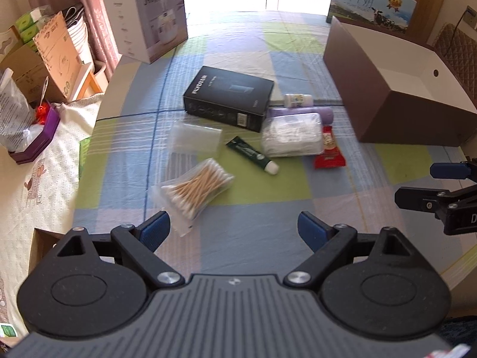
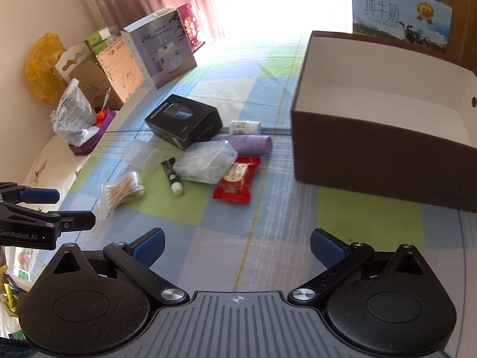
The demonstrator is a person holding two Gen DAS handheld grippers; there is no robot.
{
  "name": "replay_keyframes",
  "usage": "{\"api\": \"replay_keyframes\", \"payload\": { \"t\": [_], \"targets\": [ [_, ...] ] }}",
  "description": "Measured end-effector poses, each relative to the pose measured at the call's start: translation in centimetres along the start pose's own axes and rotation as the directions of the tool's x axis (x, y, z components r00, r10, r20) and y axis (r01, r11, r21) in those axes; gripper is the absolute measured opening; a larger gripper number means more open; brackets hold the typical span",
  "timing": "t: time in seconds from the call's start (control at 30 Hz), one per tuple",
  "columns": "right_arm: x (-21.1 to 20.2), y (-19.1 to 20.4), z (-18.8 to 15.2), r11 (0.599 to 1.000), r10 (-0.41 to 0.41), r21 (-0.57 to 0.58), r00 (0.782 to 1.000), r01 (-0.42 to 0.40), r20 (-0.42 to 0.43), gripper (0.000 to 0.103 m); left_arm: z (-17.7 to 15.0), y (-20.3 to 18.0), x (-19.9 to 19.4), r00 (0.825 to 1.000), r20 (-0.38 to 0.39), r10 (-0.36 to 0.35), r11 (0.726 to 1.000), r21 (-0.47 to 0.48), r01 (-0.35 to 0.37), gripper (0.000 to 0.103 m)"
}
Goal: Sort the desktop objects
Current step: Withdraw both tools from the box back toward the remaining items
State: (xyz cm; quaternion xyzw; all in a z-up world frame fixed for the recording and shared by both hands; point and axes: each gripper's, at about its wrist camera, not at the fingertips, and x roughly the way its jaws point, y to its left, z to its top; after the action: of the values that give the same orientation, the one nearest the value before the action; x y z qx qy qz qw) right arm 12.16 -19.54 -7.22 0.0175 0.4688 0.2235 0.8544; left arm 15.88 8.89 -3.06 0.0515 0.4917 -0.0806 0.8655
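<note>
Nearest to us, the left gripper (image 1: 234, 226) hovers low over the checked cloth of the counter (image 1: 238, 247), its blue pads spread wide with nothing between them. From the right wrist view we see the right gripper (image 2: 237, 244) in the same way: jaws far apart, empty, above bare cloth.

Going left to right across the counter, we first meet a clear bag of cotton swabs (image 1: 198, 189), lying just ahead of the left gripper's left finger. Behind it sits a clear plastic case (image 1: 196, 138). Next comes a small green tube (image 1: 253, 155) with a white cap, lying at a slant. Behind these rests a black carton (image 1: 228, 98). To its right, a clear box of white items (image 1: 292, 138) lies partly on a purple roll (image 1: 325, 113), with a small white bottle (image 1: 298, 100) on its side just beyond. A red snack packet (image 1: 329, 149) touches the clear box's right edge.

Furthest right stands the open brown box (image 2: 372, 149), white inside and holding nothing we can see, well apart from the cluster.

At the far left edge of the counter stands a white appliance carton (image 1: 149, 18).
</note>
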Motion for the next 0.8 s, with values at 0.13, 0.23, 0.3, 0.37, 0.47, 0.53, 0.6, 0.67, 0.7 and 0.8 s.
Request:
{"api": "replay_keyframes", "payload": {
  "t": [0.13, 0.23, 0.3, 0.37, 0.47, 0.53, 0.6, 0.67, 0.7, 0.8],
  "targets": [
    [1.0, 1.2, 0.0, 1.0, 0.011, -0.002, 1.0, -0.011, -0.002, 0.101, -0.4, 1.5, 0.3, 1.0, -0.001, 0.013, 1.0, -0.009, -0.013, 0.09],
    [1.7, 1.7, 0.0, 1.0, 0.013, -0.001, 1.0, -0.013, 0.0, 0.101, -0.4, 2.5, 0.6, 1.0, 0.002, 0.023, 1.0, -0.009, -0.023, 0.09],
    [2.2, 2.0, 0.0, 1.0, 0.011, 0.0, 1.0, -0.011, 0.001, 0.101, -0.4, 3.1, 1.1, 1.0, 0.002, 0.028, 1.0, -0.005, -0.028, 0.09],
    [2.7, 2.3, 0.1, 1.0, 0.006, -0.001, 1.0, -0.006, 0.0, 0.101, -0.4, 3.5, 1.5, 1.0, 0.001, 0.027, 1.0, 0.0, -0.027, 0.09],
    [3.3, 2.7, 0.1, 1.0, -0.003, -0.001, 1.0, 0.003, -0.006, 0.101, -0.2, 4.1, 2.1, 1.0, 0.006, 0.009, 1.0, 0.01, -0.009, 0.09],
    [3.7, 2.9, 0.2, 1.0, -0.008, 0.001, 1.0, 0.008, -0.008, 0.101, -0.1, 4.4, 2.5, 1.0, 0.005, -0.001, 1.0, 0.019, 0.0, 0.09],
    [4.1, 3.0, 0.3, 1.0, -0.014, 0.005, 1.0, 0.014, -0.012, 0.101, 0.1, 4.6, 3.1, 1.0, 0.004, -0.01, 1.0, 0.03, 0.01, 0.09],
    [4.6, 3.0, 0.5, 1.0, -0.019, 0.007, 1.0, 0.02, -0.015, 0.101, 0.3, 4.8, 3.6, 1.0, 0.004, -0.014, 0.999, 0.043, 0.014, 0.09],
    [4.9, 3.1, 0.6, 1.0, -0.023, 0.008, 1.0, 0.023, -0.016, 0.101, 0.4, 4.9, 3.9, 1.0, 0.006, -0.015, 0.999, 0.052, 0.015, 0.09],
    [5.6, 3.0, 0.8, 0.999, -0.035, 0.011, 0.999, 0.035, -0.016, 0.101, 0.8, 5.1, 5.1, 1.0, 0.009, -0.016, 0.996, 0.084, 0.015, 0.09]
  ]
}}
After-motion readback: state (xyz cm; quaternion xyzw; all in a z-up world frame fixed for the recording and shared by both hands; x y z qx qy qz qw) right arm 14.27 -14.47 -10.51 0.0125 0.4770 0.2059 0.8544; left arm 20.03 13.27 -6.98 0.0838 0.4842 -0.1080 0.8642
